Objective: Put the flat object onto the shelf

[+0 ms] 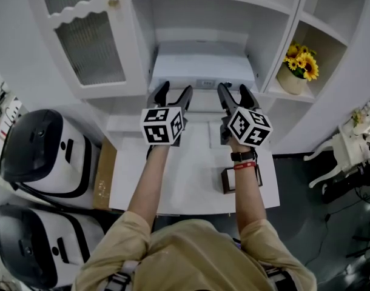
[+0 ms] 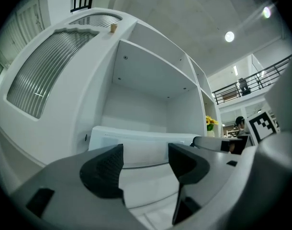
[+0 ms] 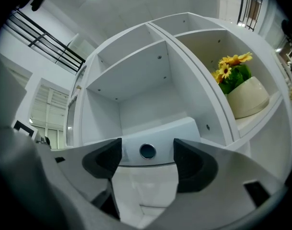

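The flat object [image 1: 203,65] is a wide white slab that lies in the cabinet's lower middle compartment, its front edge toward me. The left gripper view shows its long front face [image 2: 141,139]. In the right gripper view the face [image 3: 170,133] carries a round dark button [image 3: 147,151]. My left gripper [image 1: 176,91] and right gripper [image 1: 233,91] are side by side just in front of that edge, pointing level into the compartment. Both stand open, left [image 2: 145,164] and right [image 3: 147,169], and the pads of neither press on anything.
A pot of sunflowers [image 1: 300,71] stands in the side shelf at the right. A ribbed glass door [image 1: 88,41] closes the left cabinet. Below my arms is a white table [image 1: 191,180] with a small brown frame [image 1: 228,180]. Black-and-white machines [image 1: 45,153] stand at left.
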`<act>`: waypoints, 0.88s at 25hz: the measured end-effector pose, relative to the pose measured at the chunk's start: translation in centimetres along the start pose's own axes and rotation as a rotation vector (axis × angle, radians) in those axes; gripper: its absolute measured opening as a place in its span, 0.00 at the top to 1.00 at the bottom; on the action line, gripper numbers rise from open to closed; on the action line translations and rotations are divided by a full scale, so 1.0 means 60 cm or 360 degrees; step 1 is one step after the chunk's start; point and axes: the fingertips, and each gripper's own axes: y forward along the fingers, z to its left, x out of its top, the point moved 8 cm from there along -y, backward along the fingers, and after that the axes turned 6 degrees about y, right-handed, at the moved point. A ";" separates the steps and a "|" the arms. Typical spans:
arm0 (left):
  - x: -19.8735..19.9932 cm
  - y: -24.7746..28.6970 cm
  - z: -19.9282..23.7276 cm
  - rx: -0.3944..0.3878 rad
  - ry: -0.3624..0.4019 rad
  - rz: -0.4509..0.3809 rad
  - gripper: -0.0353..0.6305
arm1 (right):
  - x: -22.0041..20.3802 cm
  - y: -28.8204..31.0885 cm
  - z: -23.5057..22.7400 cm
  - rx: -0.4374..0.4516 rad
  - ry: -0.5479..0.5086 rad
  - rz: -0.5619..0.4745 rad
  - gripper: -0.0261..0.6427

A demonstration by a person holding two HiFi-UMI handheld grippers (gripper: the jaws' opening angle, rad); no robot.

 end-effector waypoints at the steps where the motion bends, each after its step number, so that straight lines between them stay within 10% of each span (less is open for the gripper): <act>1: 0.000 0.002 0.002 0.0001 -0.0014 -0.0003 0.49 | -0.001 0.001 0.000 -0.0007 -0.0009 -0.0003 0.44; 17: -0.009 -0.028 0.008 -0.0037 -0.0050 0.0012 0.49 | -0.007 -0.026 0.006 -0.0017 -0.0017 0.0017 0.45; 22: -0.027 -0.069 -0.009 0.0040 0.0181 0.0035 0.49 | -0.022 -0.065 0.007 -0.0033 -0.0021 -0.0004 0.51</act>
